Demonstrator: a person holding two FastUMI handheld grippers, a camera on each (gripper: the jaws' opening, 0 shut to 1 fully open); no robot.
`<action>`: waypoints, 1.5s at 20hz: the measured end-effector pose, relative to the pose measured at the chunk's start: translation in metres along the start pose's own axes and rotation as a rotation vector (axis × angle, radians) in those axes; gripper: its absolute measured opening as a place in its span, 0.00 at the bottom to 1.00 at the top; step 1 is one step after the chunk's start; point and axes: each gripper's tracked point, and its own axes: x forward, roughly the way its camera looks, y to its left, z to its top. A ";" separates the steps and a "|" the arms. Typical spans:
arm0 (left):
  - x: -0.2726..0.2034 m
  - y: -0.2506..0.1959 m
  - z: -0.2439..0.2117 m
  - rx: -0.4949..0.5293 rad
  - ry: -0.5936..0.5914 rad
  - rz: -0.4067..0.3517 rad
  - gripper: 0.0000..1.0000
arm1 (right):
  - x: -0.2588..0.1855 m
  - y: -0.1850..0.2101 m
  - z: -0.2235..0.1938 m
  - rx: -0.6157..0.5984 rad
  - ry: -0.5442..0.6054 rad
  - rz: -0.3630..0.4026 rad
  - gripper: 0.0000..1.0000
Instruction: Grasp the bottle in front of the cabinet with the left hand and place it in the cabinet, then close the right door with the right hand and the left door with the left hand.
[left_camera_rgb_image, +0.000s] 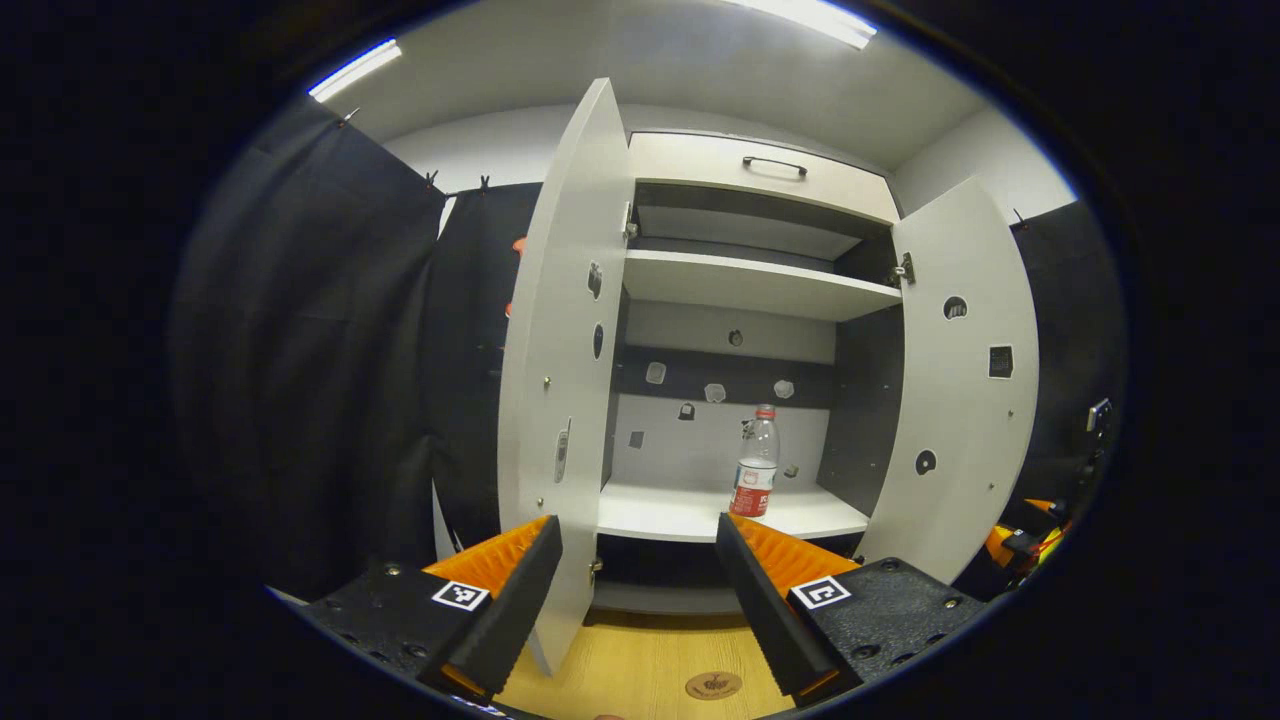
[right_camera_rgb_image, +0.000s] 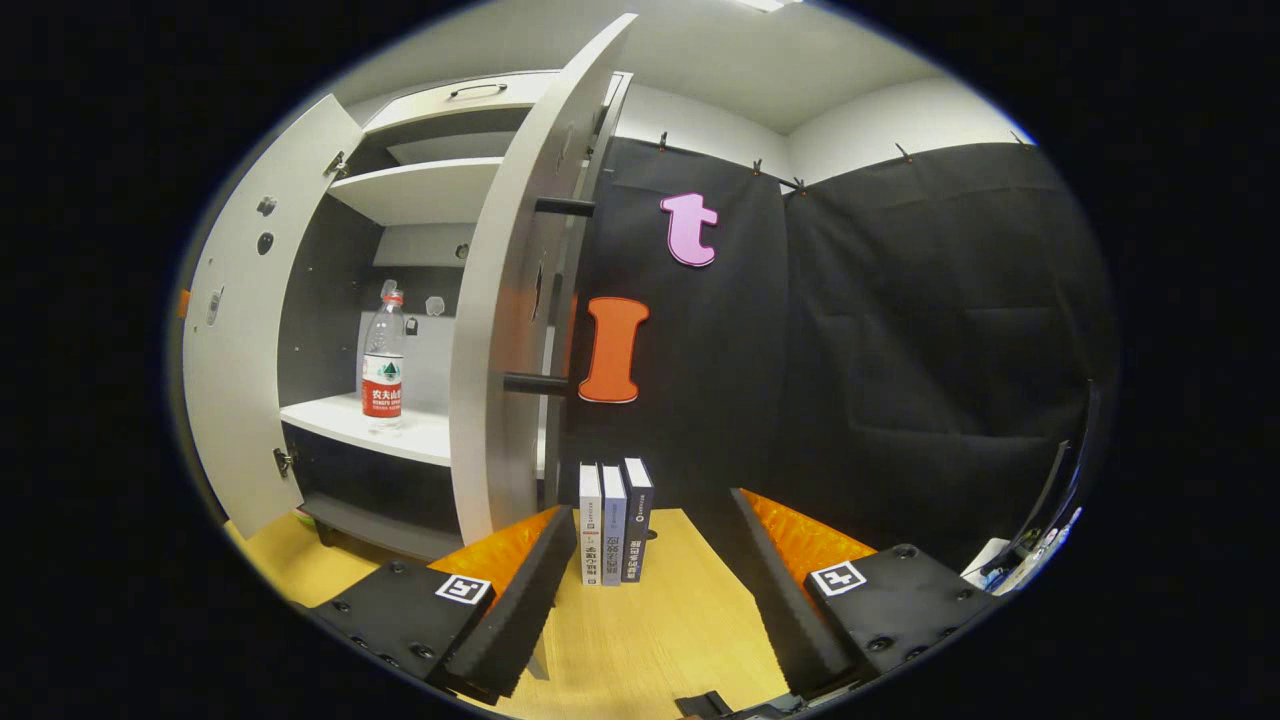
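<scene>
Clear plastic bottle (left_camera_rgb_image: 756, 462) stood upright on cabinet's lower shelf (left_camera_rgb_image: 700, 512), right of centre. Both doors open. Left tongs (left_camera_rgb_image: 638, 580) and right tongs (right_camera_rgb_image: 650, 570) spread, empty.

Cabinet (left_camera_rgb_image: 760, 285) looks like matt white laminate board, dark handle (left_camera_rgb_image: 774, 163) looks metal. Bottle (right_camera_rgb_image: 383, 362) is clear glossy plastic with a paper-ish label. Tabletop (right_camera_rgb_image: 660, 630) is smooth light wood grain, books (right_camera_rgb_image: 613, 522) have paper covers.
</scene>
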 end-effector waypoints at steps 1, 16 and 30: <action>-0.005 0.004 -0.002 0.009 0.001 0.012 0.94 | 0.003 0.001 -0.002 -0.001 0.005 0.005 0.92; -0.023 0.016 -0.009 -0.052 0.028 0.038 0.95 | 0.001 0.032 0.004 -0.025 0.012 0.094 0.96; -0.025 0.039 -0.005 -0.052 0.018 0.080 0.95 | 0.002 0.107 0.013 -0.039 -0.012 0.243 0.95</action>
